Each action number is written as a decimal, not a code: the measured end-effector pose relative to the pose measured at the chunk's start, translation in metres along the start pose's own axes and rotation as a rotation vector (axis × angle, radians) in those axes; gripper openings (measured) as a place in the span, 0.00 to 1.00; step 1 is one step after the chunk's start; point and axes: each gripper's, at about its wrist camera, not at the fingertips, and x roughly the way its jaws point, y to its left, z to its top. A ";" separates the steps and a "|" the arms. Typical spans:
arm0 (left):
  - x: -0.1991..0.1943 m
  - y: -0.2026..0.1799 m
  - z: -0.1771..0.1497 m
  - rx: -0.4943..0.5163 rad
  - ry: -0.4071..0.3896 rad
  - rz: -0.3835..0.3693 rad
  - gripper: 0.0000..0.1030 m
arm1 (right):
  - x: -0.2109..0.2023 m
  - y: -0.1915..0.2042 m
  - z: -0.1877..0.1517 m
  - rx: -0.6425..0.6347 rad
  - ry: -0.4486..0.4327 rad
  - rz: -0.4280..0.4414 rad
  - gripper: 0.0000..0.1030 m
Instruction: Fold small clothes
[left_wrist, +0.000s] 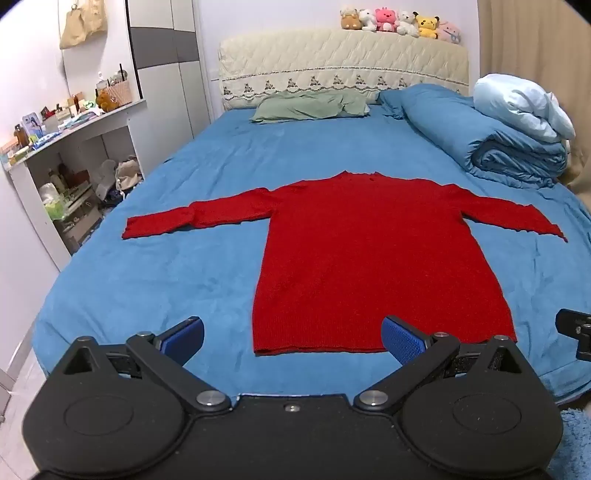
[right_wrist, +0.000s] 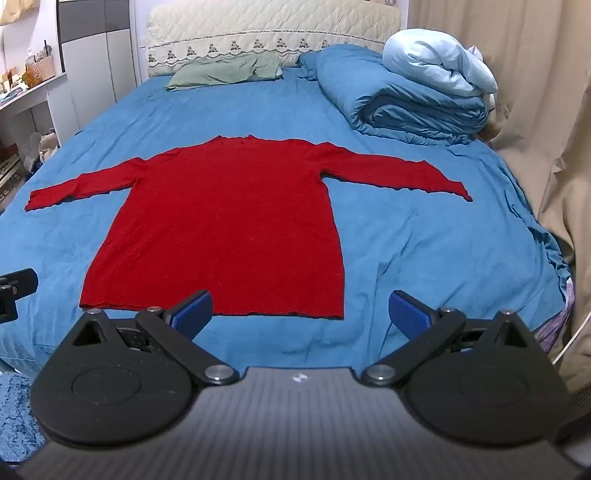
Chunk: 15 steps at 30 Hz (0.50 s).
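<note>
red sweater (left_wrist: 369, 251) flat on the bed (left_wrist: 184, 266), long axis toward 12 o'clock; your left gripper (left_wrist: 293, 338) and right gripper (right_wrist: 301, 308), fingers apart, flank its hem.

This is a bedroom in a home. A wide bed under a blue sheet (left_wrist: 166, 258) fills the room, with a cream quilted headboard (left_wrist: 343, 62) at the far end and a row of small plush toys (left_wrist: 400, 22) along its top. A rolled blue duvet (left_wrist: 480, 136) lies far right, a cluttered white shelf unit (left_wrist: 74, 147) stands left, and beige curtains (right_wrist: 535, 110) hang right.
</note>
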 end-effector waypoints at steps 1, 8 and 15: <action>0.001 0.000 0.000 0.004 0.002 0.003 1.00 | -0.001 0.000 0.000 0.000 -0.007 -0.002 1.00; -0.004 0.010 -0.001 0.005 -0.040 0.001 1.00 | -0.003 0.001 0.000 -0.002 -0.003 -0.002 1.00; -0.004 -0.001 -0.003 0.029 -0.037 0.021 1.00 | -0.003 0.001 -0.001 -0.001 -0.005 0.000 1.00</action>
